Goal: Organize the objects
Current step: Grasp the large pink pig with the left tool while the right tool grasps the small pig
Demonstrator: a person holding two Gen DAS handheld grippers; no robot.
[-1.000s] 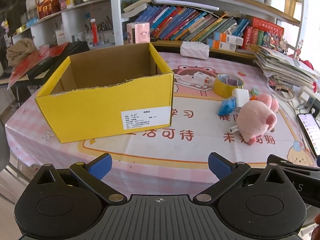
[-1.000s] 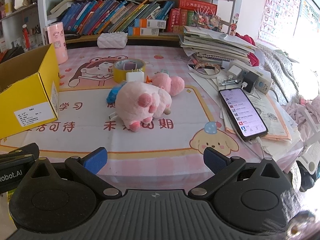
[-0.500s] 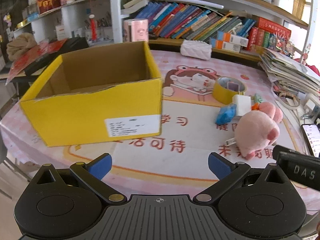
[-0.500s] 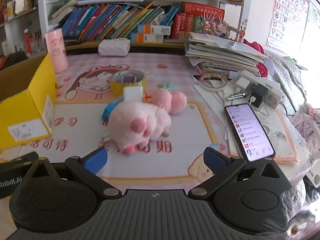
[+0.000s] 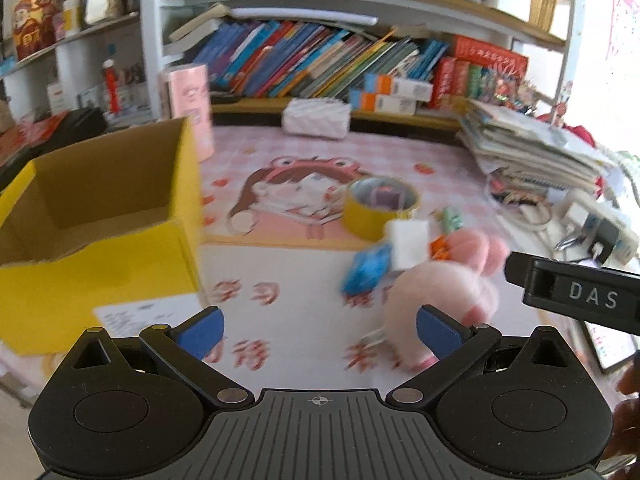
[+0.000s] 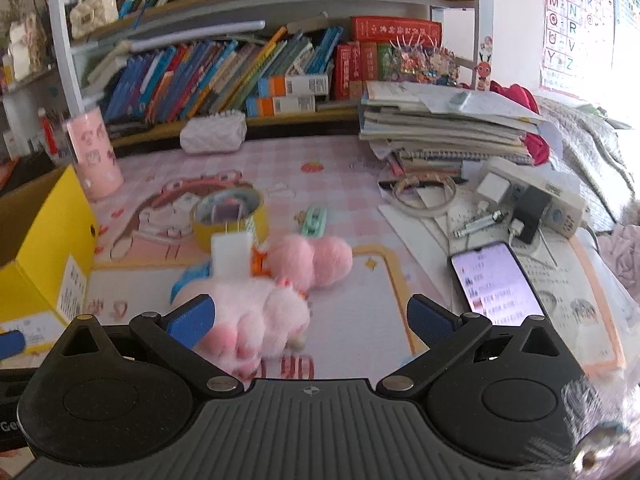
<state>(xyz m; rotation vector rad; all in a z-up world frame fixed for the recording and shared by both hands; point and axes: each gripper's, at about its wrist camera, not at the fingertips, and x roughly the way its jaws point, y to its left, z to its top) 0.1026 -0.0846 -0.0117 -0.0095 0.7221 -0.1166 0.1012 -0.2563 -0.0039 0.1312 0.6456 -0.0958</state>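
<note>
Yellow box (image 5: 100, 276), pink plush (image 6: 256, 312), yellow tape roll (image 6: 230, 216), pink-checked tablecloth (image 6: 332, 168).

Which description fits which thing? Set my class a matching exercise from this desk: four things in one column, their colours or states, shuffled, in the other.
Things:
1. cardboard box
2. tape roll
3. phone
4. plush toy

Descriptions:
a. pink, lying between the right gripper's fingers
b. screen lit
c. yellow ring lying flat
d. open top, yellow outside

Pairs: 1-d, 2-c, 3-b, 4-a
</note>
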